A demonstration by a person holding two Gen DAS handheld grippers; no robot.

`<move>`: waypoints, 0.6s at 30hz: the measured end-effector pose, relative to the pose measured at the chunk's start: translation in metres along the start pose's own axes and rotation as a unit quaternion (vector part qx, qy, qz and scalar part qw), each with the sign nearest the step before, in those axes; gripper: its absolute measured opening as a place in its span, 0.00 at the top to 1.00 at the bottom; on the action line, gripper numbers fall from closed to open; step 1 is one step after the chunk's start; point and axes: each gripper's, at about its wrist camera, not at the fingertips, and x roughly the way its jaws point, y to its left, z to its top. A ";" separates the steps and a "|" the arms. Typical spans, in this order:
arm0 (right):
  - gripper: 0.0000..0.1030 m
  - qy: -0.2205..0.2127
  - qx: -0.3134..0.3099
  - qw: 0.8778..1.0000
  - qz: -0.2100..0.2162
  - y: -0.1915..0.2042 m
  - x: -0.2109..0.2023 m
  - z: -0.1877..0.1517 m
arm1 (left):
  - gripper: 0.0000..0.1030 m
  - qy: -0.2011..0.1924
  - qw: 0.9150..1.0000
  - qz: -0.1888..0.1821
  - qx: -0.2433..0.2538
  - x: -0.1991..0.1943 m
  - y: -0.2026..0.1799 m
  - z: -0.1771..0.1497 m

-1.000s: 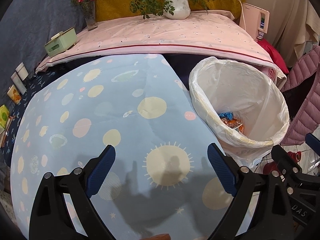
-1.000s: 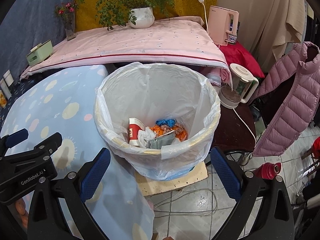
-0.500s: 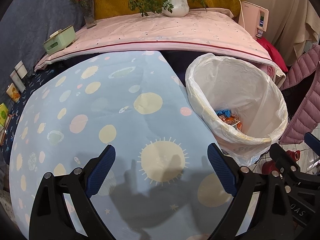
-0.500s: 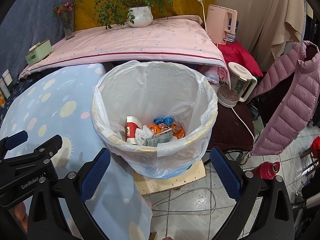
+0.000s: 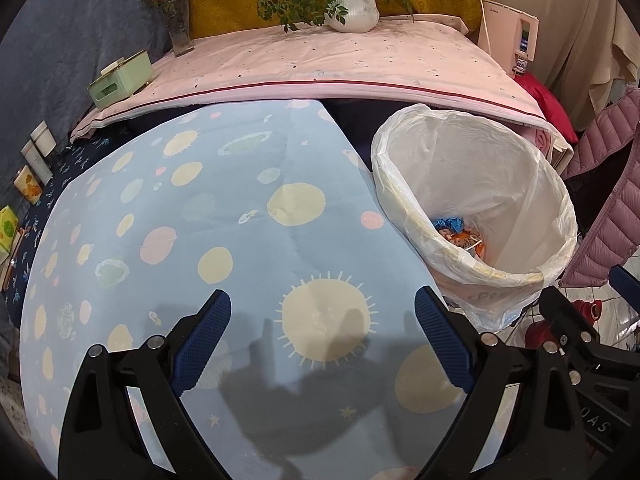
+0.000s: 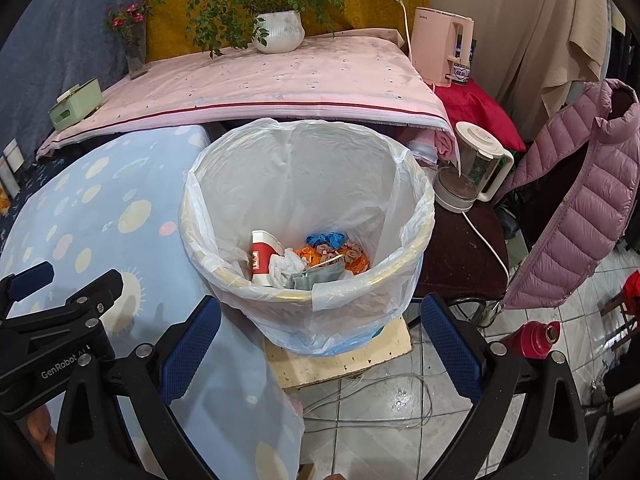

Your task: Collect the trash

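Both grippers, left gripper (image 5: 323, 328) and right gripper (image 6: 320, 334), drawn back slightly; jaws spread, empty; trash seen inside lined bin (image 6: 404, 256); tabletop (image 5: 240, 248) bare.

In the left wrist view the near rim of the bin (image 5: 472, 208) hid most of the trash (image 5: 460, 234) inside. The right tool (image 5: 624, 280) was cut off by the picture's right edge. In the right wrist view the left tool (image 6: 24, 280) ran off the left edge, and the print on the cup (image 6: 262, 258) was too small to read.

Both the left gripper (image 5: 322, 326) and the right gripper (image 6: 320, 328) hang side by side, fingers spread wide, empty.
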 end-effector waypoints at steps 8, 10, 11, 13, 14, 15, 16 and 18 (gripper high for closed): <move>0.07 0.002 0.002 1.000 0.000 0.000 0.001 -0.001 | 0.14 0.001 1.000 -0.001 0.002 0.000 -0.001 0.000; 0.07 0.002 0.002 1.000 0.000 -0.001 0.001 -0.001 | 0.14 0.001 1.000 -0.001 0.002 0.000 -0.001 0.000; 0.07 0.002 0.002 1.000 0.000 -0.001 0.001 -0.001 | 0.14 0.001 1.000 -0.001 0.002 0.000 -0.001 0.000; 0.07 0.001 0.001 1.000 0.000 -0.001 0.001 -0.001 | 0.14 0.001 1.000 -0.004 0.001 0.000 -0.001 0.000; 0.07 0.002 0.002 1.000 0.000 -0.001 0.001 -0.001 | 0.14 0.002 1.000 -0.003 0.001 0.000 -0.001 0.000; 0.07 0.001 0.002 1.000 0.000 -0.001 0.001 -0.001 | 0.14 0.001 1.000 -0.002 0.001 0.000 -0.001 0.000; 0.07 0.001 0.002 1.000 -0.001 -0.001 0.001 -0.001 | 0.14 -0.001 1.000 -0.003 0.001 -0.001 -0.001 0.000; 0.07 0.001 0.003 1.000 -0.002 -0.001 0.001 -0.001 | 0.14 -0.002 1.000 -0.008 0.005 0.000 -0.002 -0.001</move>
